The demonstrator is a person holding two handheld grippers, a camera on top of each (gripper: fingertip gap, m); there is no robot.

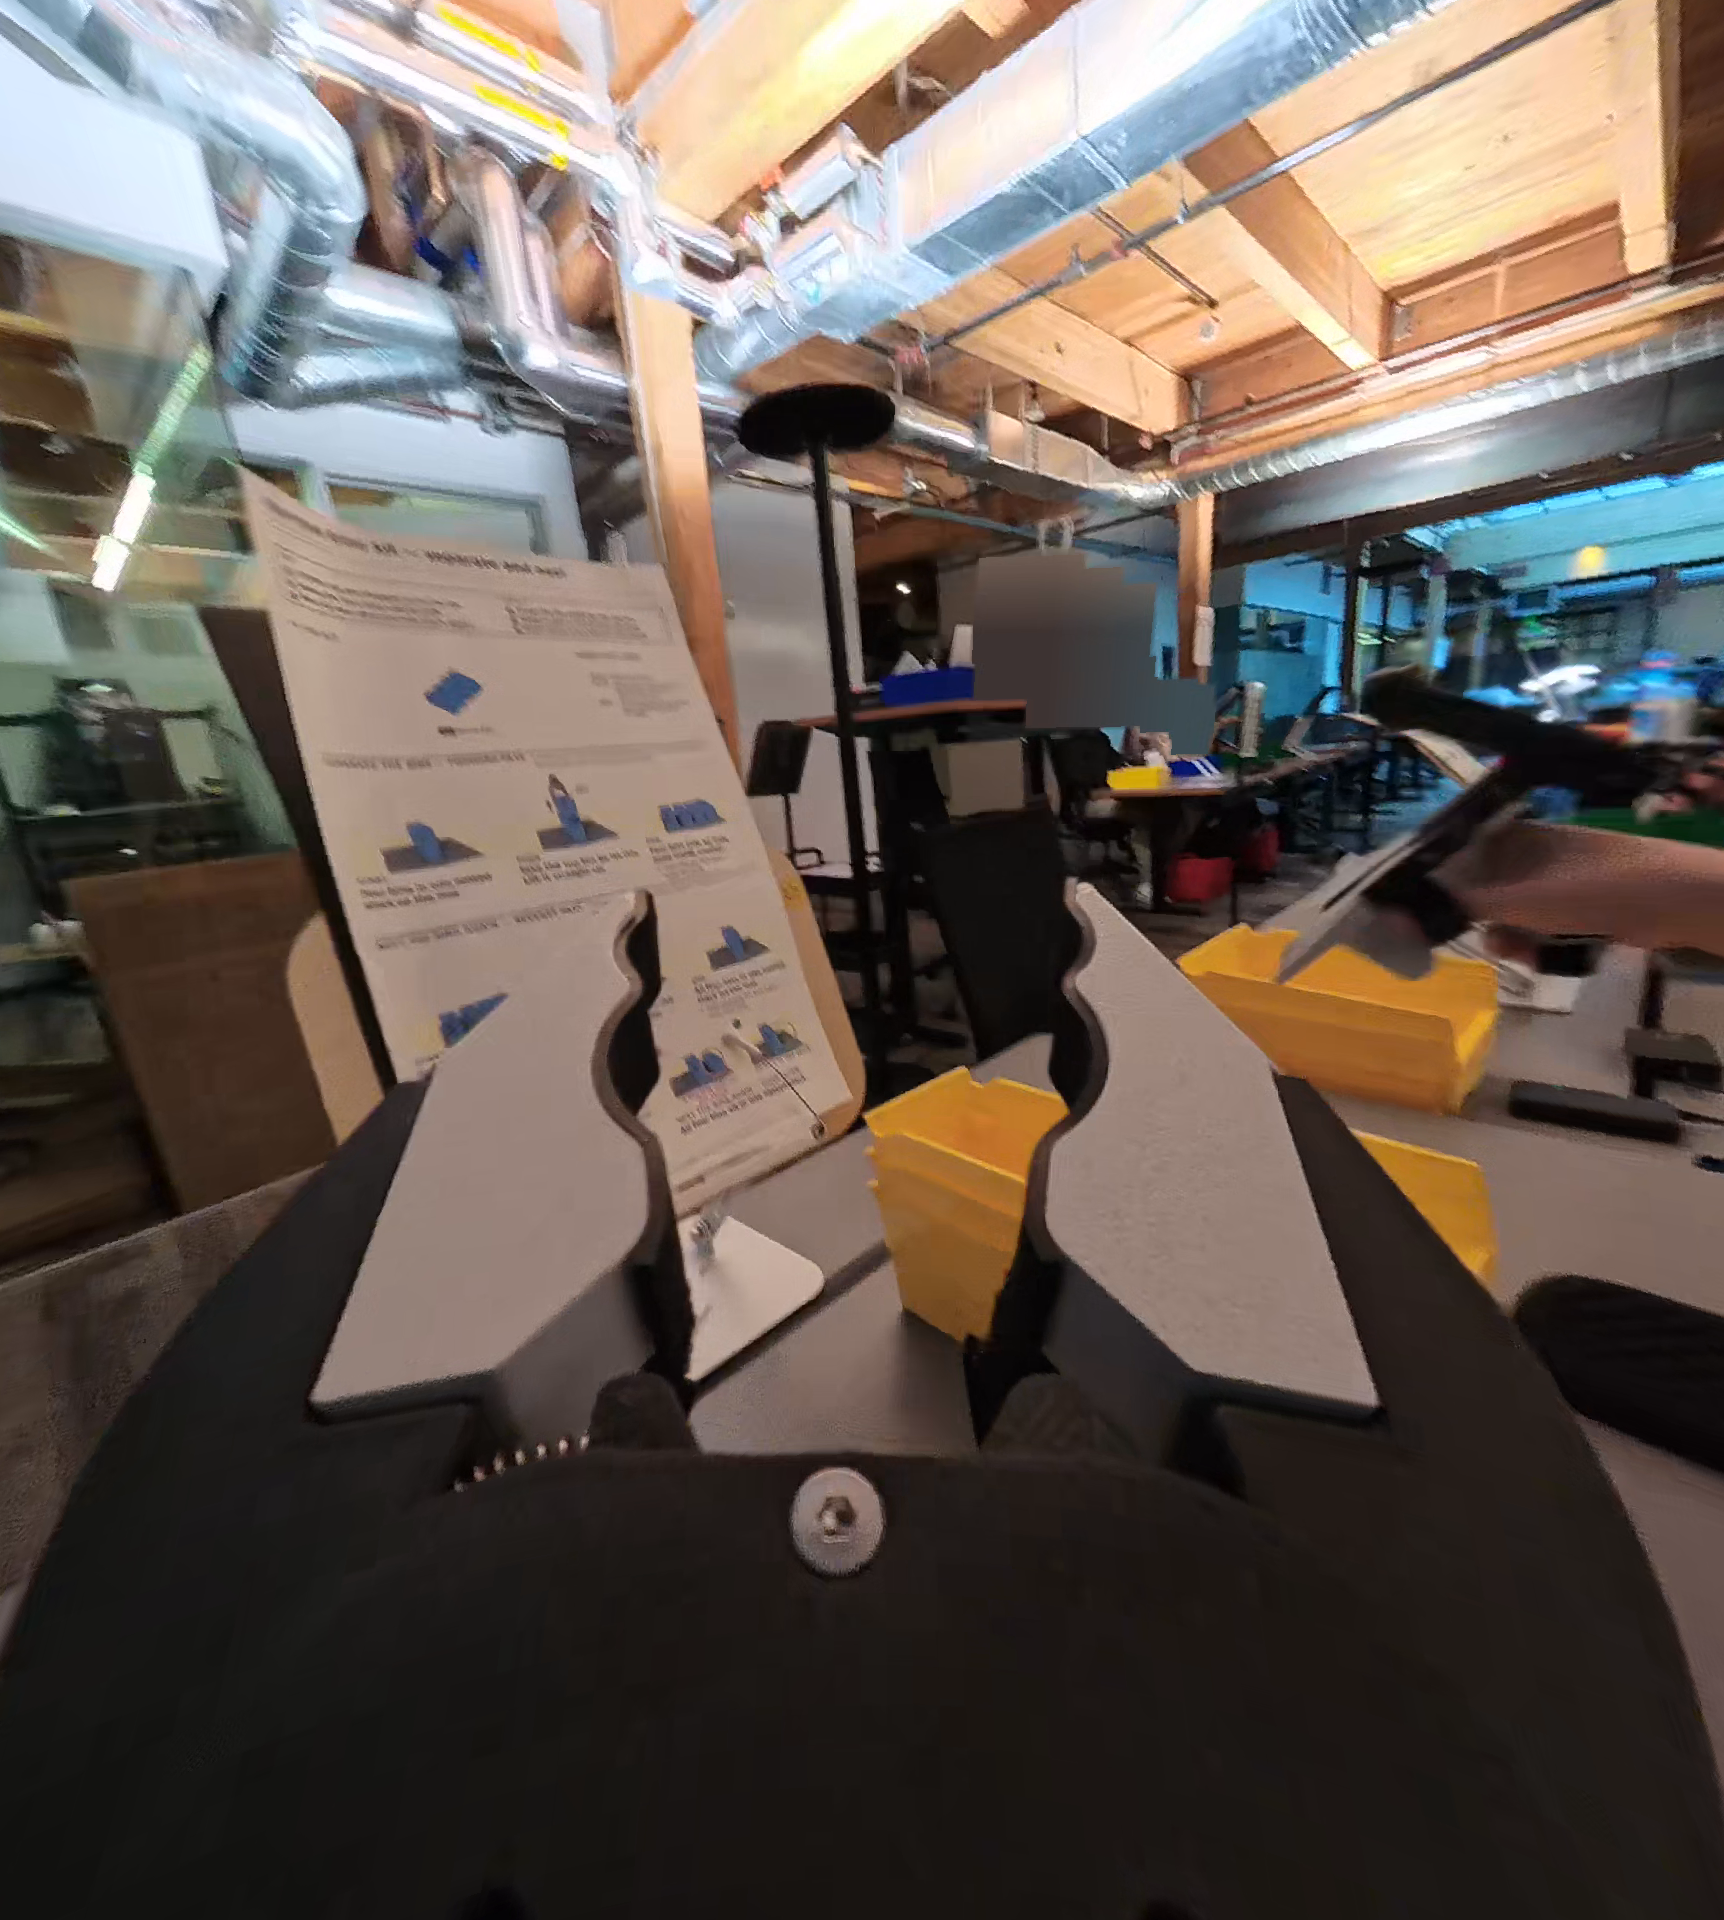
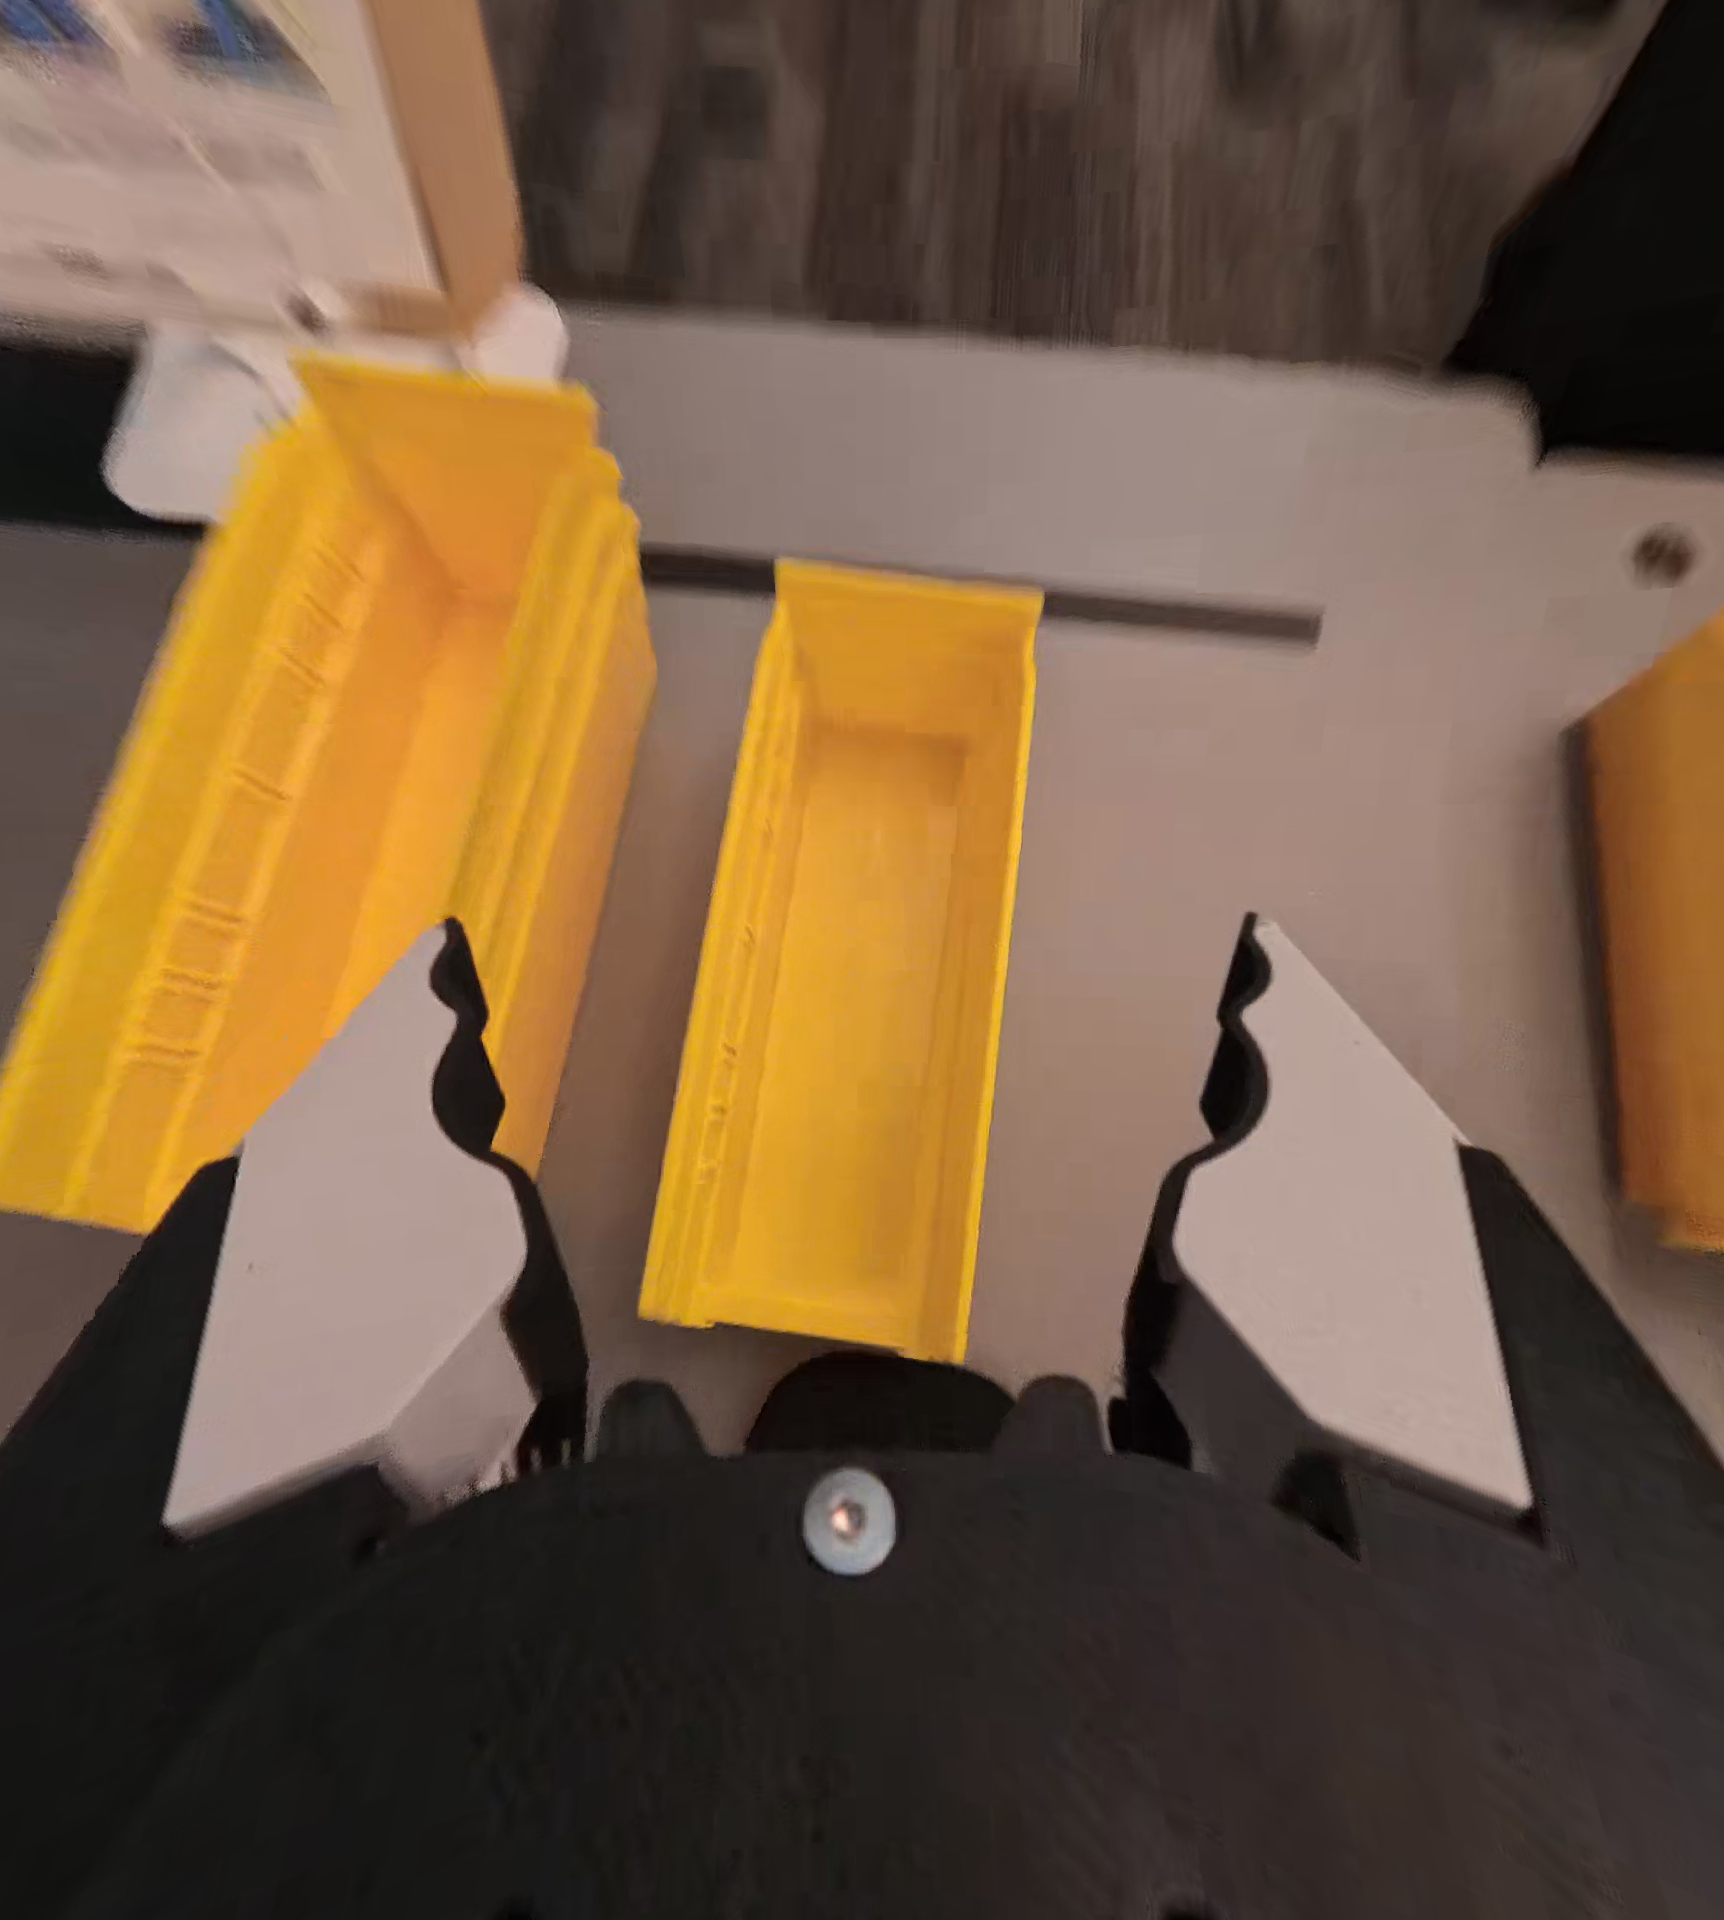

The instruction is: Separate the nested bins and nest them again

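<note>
In the left wrist view my left gripper [image 1: 863,914] is open and empty, raised above the grey table [image 1: 837,1392]. A nested stack of yellow bins [image 1: 951,1195] stands on the table just beyond its right finger [image 1: 1149,1091]. Another yellow bin [image 1: 1429,1195] shows to the right of that finger. A third yellow bin [image 1: 1357,1029] lies farther right, with my right gripper [image 1: 1357,925] over it. In the right wrist view my right gripper [image 2: 850,935] is open wide above a single yellow bin [image 2: 858,987], and its pads do not touch the bin. The nested stack [image 2: 318,779] lies to the left and another yellow bin [image 2: 1710,935] to the right.
An instruction sheet on a stand [image 1: 525,831] rises at the table's back left, also in the right wrist view [image 2: 110,156]. A black pad [image 1: 1668,1382] and black devices with cables [image 1: 1596,1112] lie at the right. A person's forearm [image 1: 1668,894] reaches in from the right.
</note>
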